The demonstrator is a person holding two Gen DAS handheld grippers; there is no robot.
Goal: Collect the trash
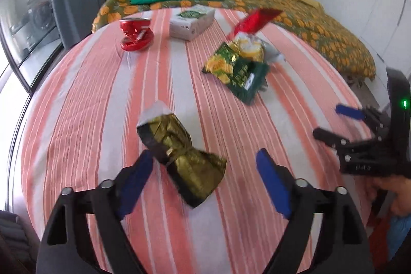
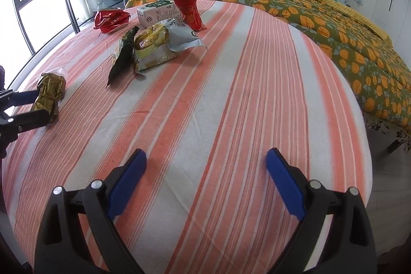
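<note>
Left tool (image 1: 203, 166) stands spread, blue pads either side of a crumpled gold foil wrapper (image 1: 179, 158) lying on the table's orange-and-white striped cloth (image 2: 231, 94); the left pad is at the wrapper's edge, with no grip on it. Right tool (image 2: 205, 171) is spread over bare cloth, nothing between its pads. Farther across lie a crushed red can (image 1: 136, 34), a white carton (image 1: 191, 22), a green snack bag (image 1: 236, 71) and a red wrapper (image 1: 254, 22).
</note>
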